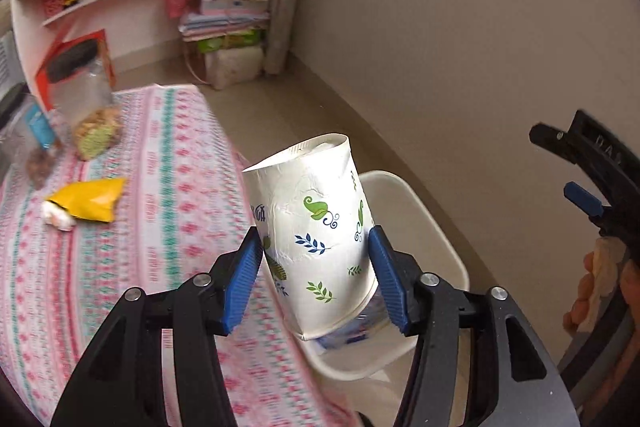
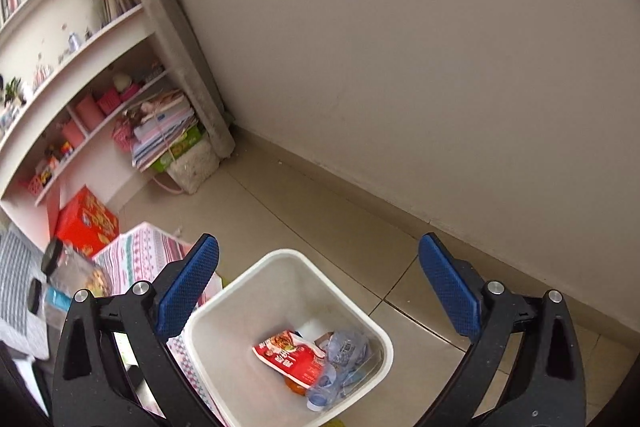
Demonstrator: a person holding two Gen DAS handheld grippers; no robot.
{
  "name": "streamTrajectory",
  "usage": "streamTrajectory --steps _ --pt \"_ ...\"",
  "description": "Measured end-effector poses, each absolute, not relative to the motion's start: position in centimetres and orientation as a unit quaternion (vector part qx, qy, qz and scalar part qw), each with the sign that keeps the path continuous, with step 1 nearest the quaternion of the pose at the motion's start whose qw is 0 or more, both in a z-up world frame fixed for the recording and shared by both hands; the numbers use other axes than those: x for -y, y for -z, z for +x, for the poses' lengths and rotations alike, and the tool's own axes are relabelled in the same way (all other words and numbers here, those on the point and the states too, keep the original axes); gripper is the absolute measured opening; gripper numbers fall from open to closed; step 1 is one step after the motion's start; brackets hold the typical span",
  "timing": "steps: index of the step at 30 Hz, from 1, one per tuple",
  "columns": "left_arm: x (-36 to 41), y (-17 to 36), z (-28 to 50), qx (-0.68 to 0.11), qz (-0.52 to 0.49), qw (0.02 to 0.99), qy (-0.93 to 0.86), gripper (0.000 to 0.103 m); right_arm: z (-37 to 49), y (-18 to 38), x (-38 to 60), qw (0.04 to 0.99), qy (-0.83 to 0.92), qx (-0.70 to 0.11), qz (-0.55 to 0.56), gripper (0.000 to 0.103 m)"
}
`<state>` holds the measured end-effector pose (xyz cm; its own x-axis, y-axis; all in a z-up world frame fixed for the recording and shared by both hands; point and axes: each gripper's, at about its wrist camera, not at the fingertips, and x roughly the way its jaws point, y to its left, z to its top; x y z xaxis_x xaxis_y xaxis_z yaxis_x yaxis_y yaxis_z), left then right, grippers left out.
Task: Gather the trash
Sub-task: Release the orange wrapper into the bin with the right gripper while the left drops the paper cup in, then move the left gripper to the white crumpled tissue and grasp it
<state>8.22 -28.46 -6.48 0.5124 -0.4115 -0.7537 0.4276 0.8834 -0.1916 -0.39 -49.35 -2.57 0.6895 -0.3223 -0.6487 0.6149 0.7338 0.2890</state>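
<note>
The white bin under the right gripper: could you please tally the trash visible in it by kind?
In the white bin:
Red snack packet: 1
Crushed clear plastic bottle: 1
Orange item, mostly hidden: 1
Total: 3 visible; other pieces behind them are unclear.

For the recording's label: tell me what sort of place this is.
Probably a lived-in room at home, perhaps a bedroom or study: white shelves of books and pink boxes, a table under a patterned cloth, and a white waste bin on the tiled floor.
</note>
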Motion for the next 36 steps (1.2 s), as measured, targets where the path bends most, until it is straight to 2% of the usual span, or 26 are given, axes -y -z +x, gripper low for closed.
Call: streamTrajectory --steps 1,3,13,30,33,36 --pt "28.8 6.8 8.3 -0.438 0.005 0.865 0.244 0.057 -0.5 2.5 49.5 0.885 0.267 -0.288 0.252 0.096" --pt "29.4 7.4 8.6 -0.453 -0.002 0.856 0.248 0.067 -0.6 2.3 49.6 0.885 0.272 -0.284 0.25 0.096" --pt "26.0 9.7 10.7 -0.479 -0.016 0.861 0.169 0.077 1.6 2.5 47.6 0.892 0.25 -0.306 0.22 0.096" --pt "4.1 16.2 18.3 -0.508 -0.051 0.856 -0.084 0.077 7.6 3.7 39.8 0.905 0.161 -0.365 0.145 0.096" --pt "1.4 16.3 19.1 -0.509 -0.093 0.851 -0.096 0.077 8.8 3.9 38.3 0.907 0.148 -0.37 0.136 0.096" --pt "0.8 16.4 20.2 -0.507 -0.091 0.851 -0.104 0.077 10.0 4.2 36.9 0.907 0.136 -0.377 0.126 0.096"
